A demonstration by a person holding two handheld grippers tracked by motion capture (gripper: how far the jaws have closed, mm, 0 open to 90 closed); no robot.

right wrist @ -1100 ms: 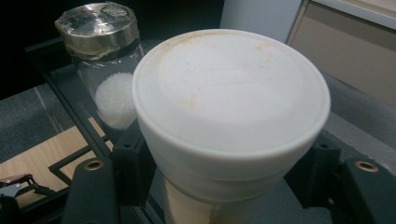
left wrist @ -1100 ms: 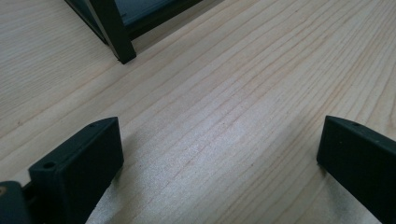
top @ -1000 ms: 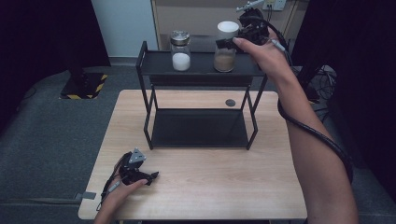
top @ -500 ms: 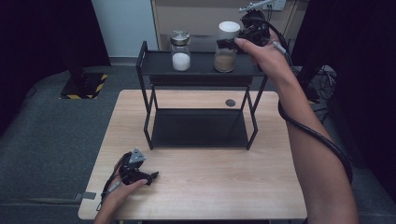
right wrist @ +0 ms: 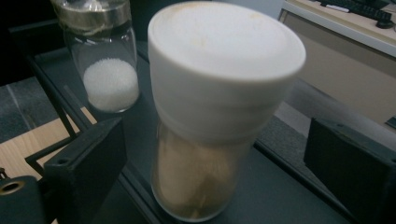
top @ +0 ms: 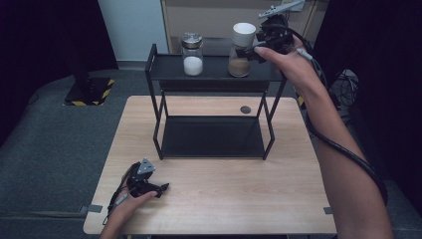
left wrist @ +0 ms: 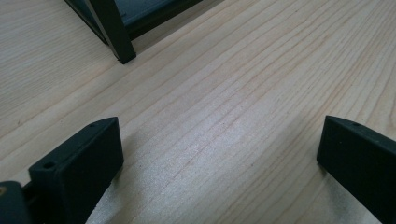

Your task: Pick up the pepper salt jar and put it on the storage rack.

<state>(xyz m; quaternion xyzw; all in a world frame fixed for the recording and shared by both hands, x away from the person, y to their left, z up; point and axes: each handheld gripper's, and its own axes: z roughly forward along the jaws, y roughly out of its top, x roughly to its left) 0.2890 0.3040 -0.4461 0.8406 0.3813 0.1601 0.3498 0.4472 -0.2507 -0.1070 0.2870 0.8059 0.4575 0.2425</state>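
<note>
— Two jars stood on the rack (top: 214, 74); was the brown jar (top: 241, 50) released?
— Yes: your right tool (top: 251, 51) had just spread wide around it, pads clear. Left tool (top: 160, 188) rested wide on the surface (top: 278, 199).

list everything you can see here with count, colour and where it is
table: 1, light wood, centre of the scene
rack: 1, black metal, two shelves, standing on the table
jar with white lid: 1, clear with brown powder, top shelf of the rack, right side, between the right tool's open jaws
jar with metal lid: 1, clear with white grains, top shelf, left of the other jar
round mark: 1, dark, on the table behind the rack
left tool: 1, black, jaws open, resting on the table near the front left
right tool: 1, black, held up at the top shelf; its jaws have just been opening
forearms: 2, left at the bottom, right reaching up the right side
</note>
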